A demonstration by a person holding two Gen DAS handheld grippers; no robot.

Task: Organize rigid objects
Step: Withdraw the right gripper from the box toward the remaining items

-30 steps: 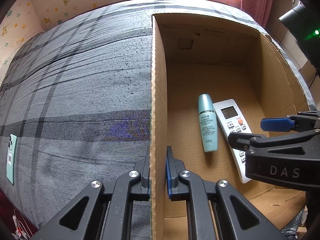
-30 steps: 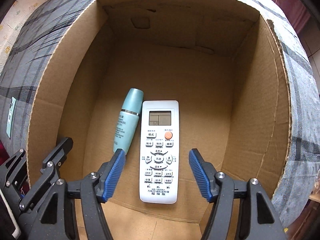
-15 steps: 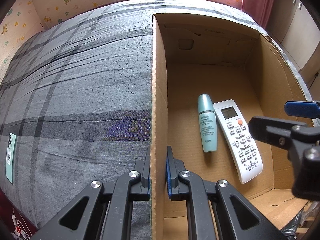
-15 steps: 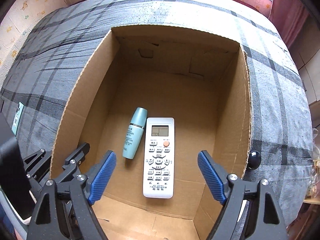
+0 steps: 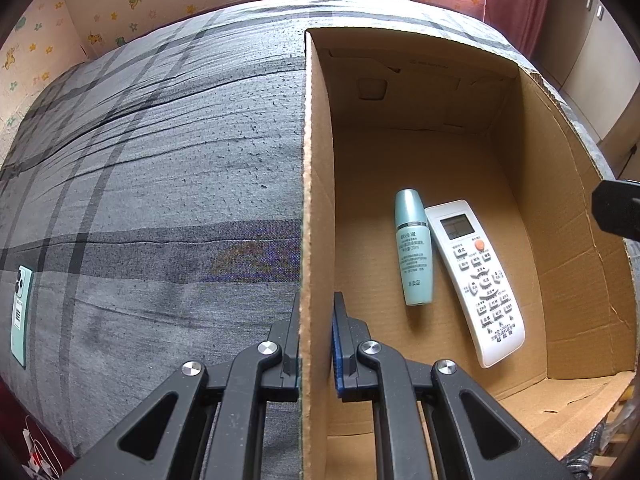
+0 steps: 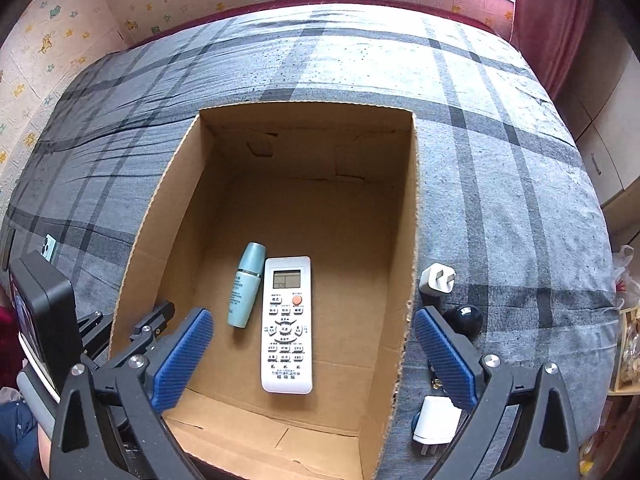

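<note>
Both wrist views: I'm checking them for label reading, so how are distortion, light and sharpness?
Left wrist view: strong fisheye bends the box wall; bottle sharp, remote buttons slightly soft, daylight even. Right wrist view: the bedspread bulges, window light washes its far part pale, the remote is sharp, dark vignette in the corners.

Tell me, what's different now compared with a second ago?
The right gripper has lifted up and back from the cardboard box, its jaws have just been opening wide, and nothing is between them. More of the bed now shows, with two white plugs and a black ball beside the box. The left gripper stays clamped on the box wall; the remote and teal bottle lie unmoved.
</note>
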